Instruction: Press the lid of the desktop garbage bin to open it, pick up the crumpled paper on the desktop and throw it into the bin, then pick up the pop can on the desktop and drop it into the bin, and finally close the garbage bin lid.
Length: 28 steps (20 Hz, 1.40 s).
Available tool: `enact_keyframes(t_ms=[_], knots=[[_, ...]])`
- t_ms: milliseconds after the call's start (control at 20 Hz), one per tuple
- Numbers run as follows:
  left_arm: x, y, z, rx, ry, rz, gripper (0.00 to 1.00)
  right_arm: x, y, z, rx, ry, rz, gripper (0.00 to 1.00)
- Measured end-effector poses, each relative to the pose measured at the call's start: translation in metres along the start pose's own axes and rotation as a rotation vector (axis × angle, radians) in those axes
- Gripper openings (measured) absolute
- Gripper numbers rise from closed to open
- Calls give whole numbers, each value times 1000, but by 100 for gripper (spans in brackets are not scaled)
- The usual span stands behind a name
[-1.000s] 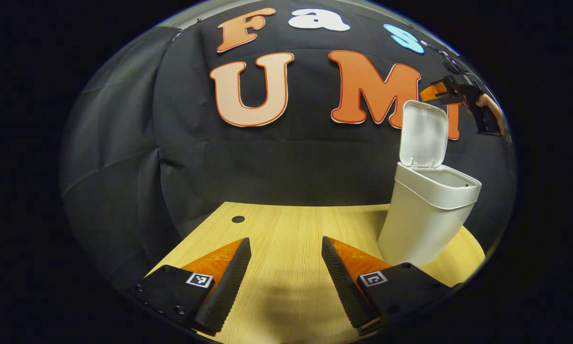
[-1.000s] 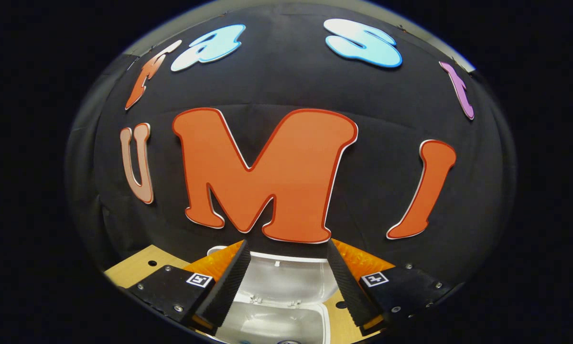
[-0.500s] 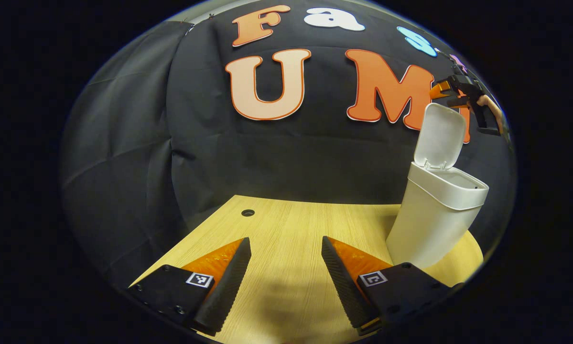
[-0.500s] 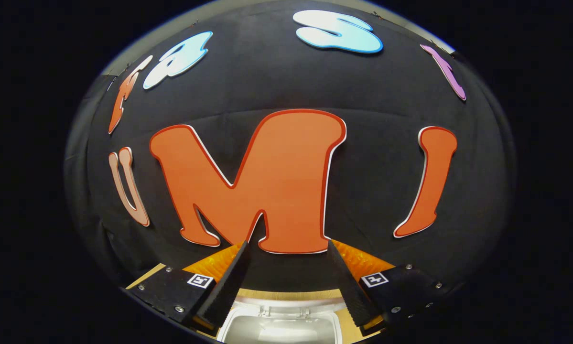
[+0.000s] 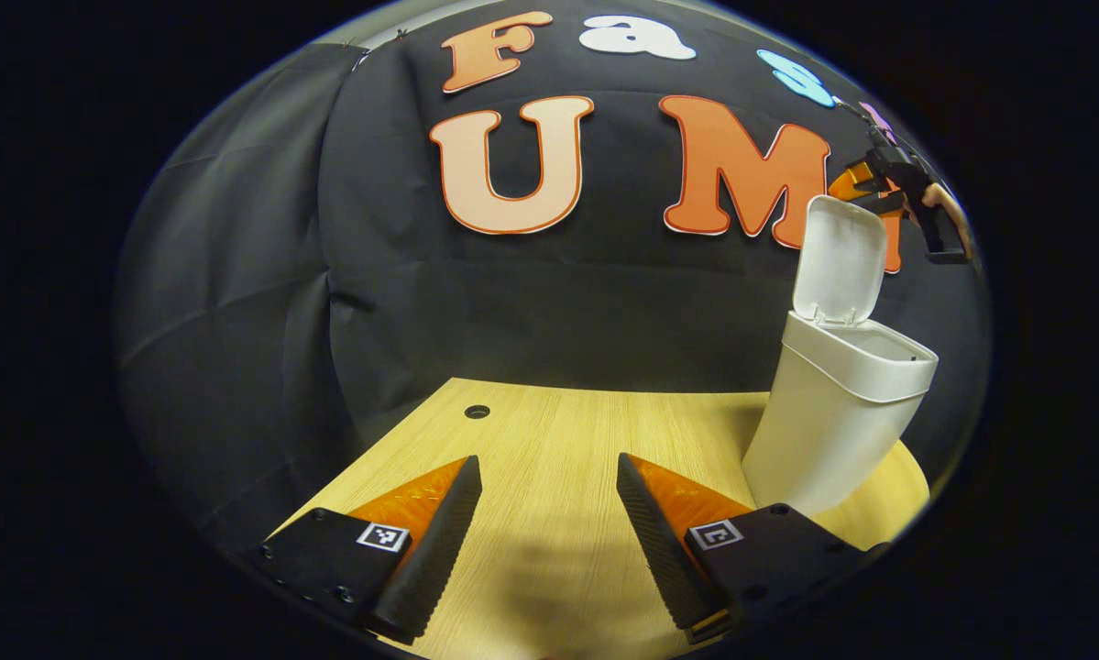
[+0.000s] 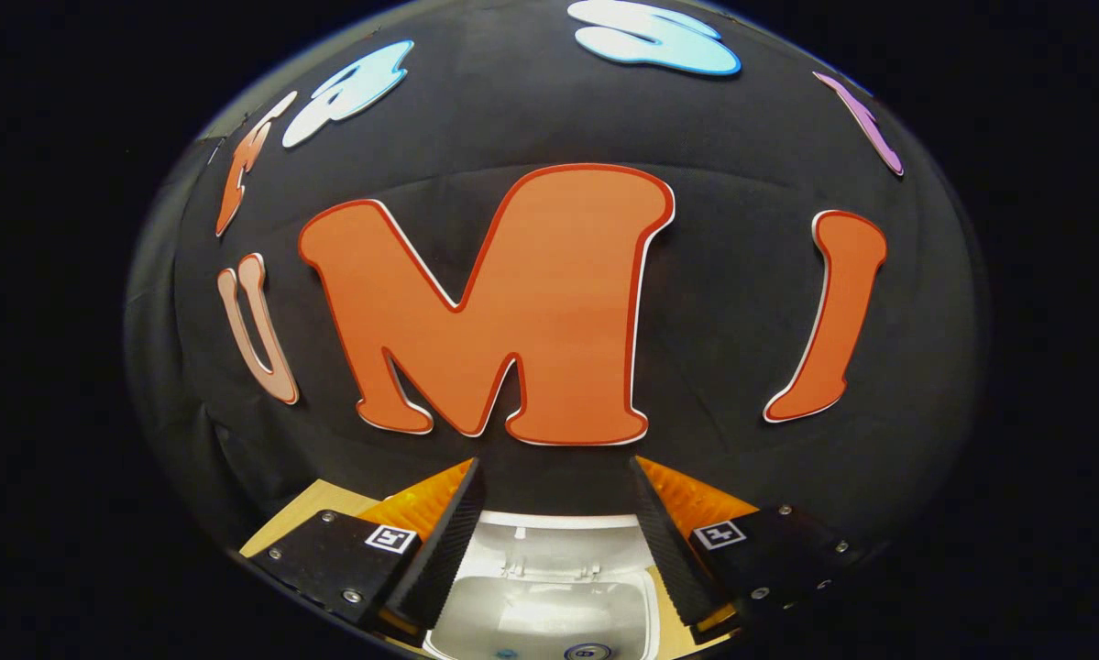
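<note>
Light wood-grain bench (image 5: 558, 440) against the black cloth booth wall. White plastic desktop bin (image 5: 833, 412) stands near the bench's right edge, lid (image 5: 840, 261) hinged up and standing about upright behind the mouth, so the mouth is open.

Left tool (image 5: 549, 541) hovers low over the bench, left of the bin and well apart from it, jaws wide, holding nothing. Reads as parked out of the way.

Right tool (image 6: 556, 545) is above the bin, jaws wide and empty. Its view looks down at the open mouth (image 6: 549, 610) with the raised lid (image 6: 558, 550) between the fingers. A round metal top shows deep inside at the bottom edge, likely the pop can (image 6: 584, 653); can't confirm. Crumpled paper: can't tell where it is, probably also in the bin.

In the left gripper view the right tool (image 5: 865, 179) sits just above and behind the lid's top edge, a hand (image 5: 948, 206) gripping it. My read: staged to push the lid forward and down; closing is the step left.

Clearance: bench left of the bin is bare, one small round hole (image 5: 477, 412) near the back edge. The bin stands close to the bench's edge, so press downward, not sideways.
</note>
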<state>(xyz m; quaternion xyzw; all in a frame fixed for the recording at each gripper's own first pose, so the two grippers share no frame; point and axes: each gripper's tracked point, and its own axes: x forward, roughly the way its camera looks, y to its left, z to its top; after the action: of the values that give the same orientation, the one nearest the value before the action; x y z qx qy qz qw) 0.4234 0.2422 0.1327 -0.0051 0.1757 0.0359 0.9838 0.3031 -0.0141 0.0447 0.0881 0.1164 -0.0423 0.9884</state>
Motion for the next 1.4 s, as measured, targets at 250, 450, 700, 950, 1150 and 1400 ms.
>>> enact_keyframes(t_ms=[250, 450, 700, 950, 1150, 1400], knots=[[0, -6, 2, 8, -6, -12, 96, -17, 14, -40, -25, 99, 56, 94], [-1, -11, 7, 20, -19, -23, 95, -28, 20, -70, -38, 155, 68, 94], [-1, -16, 4, 13, -11, -40, 95, -44, 23, -115, -67, 240, 79, 94], [-1, -18, 4, 15, -3, -50, 95, -60, 27, -145, -97, 296, 84, 93], [1, -19, 0, 13, 10, -59, 95, -70, 25, -168, -72, 347, 88, 92], [1, -19, -3, 7, 33, -69, 95, -79, 24, -185, -94, 355, 72, 93]])
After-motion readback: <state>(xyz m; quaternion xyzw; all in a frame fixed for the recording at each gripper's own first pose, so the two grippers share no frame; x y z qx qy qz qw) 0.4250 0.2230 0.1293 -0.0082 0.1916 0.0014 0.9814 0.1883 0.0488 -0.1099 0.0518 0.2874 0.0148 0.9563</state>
